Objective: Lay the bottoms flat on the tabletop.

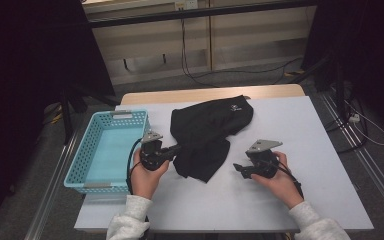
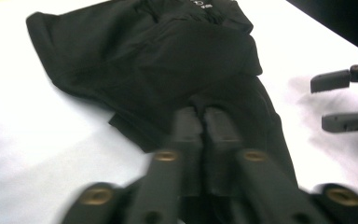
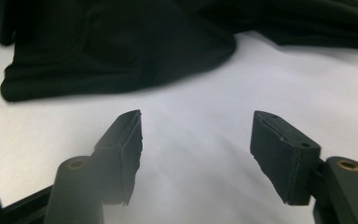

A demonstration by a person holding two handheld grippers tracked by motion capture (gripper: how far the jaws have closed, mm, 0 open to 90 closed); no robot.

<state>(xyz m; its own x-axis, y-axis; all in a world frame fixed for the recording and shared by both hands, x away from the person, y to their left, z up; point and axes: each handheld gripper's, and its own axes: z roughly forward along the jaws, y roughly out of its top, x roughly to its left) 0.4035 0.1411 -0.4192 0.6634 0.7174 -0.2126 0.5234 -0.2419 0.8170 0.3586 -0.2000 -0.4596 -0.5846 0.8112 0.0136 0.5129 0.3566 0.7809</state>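
Black garment (image 1: 210, 134) lies just right of the blue basket (image 1: 82, 160); left gripper (image 2: 204, 122) looks nearly pressed together at its edge, maybe pinching cloth, right gripper (image 3: 196, 154) spread short of it—grab both corners before folding.

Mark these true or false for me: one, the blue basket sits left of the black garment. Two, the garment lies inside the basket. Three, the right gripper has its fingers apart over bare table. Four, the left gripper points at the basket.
1. True. The blue basket sits left of the black garment.
2. False. The garment lies on the table beside the basket, and nothing lies in the basket.
3. True. The right gripper has its fingers apart, with bare table between them.
4. False. The left gripper points away from the basket, at the garment's near edge.
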